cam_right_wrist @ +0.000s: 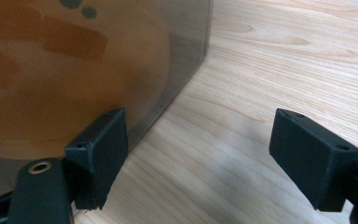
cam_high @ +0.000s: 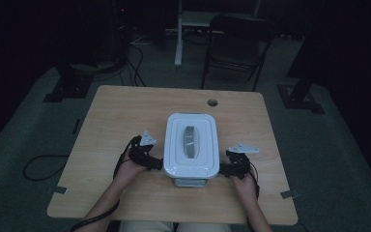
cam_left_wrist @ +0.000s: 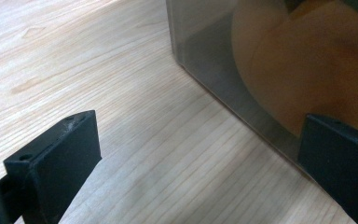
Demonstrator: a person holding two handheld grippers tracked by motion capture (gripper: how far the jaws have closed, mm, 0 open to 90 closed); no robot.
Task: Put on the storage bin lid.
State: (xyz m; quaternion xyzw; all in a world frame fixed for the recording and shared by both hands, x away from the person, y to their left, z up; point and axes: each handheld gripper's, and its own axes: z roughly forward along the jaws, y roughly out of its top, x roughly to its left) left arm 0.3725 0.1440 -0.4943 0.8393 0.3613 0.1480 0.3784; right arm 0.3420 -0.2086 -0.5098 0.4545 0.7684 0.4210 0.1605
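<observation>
Near the table's (cam_high: 125, 111) front half, just right of centre, sits a box (cam_high: 192, 145) with a white lid (cam_high: 174, 145). Lid is a rounded rectangle with a raised rim and a grey recessed handle (cam_high: 190, 141) running 12-to-6 down its middle. Lid overhangs the body; a strip of translucent grey wall shows under its 6 o'clock edge. In both gripper views the wall is smoky, see-through plastic with a square vertical corner, and something large, rounded and orange-brown shows through it; cannot tell what it is.

Left gripper (cam_high: 150, 162) sits at the box's 8 o'clock, close against the lower left corner. In the left gripper view (cam_left_wrist: 200, 158) the jaws stand wide, bare wood between them, one jaw right in front of the wall; contact cannot be told.

Right gripper (cam_high: 228, 169) sits at the box's 4 o'clock, by the lower right corner. In the right gripper view (cam_right_wrist: 198, 158) the jaws are wide apart, nothing clamped, one jaw just beside the wall near its corner.
</observation>
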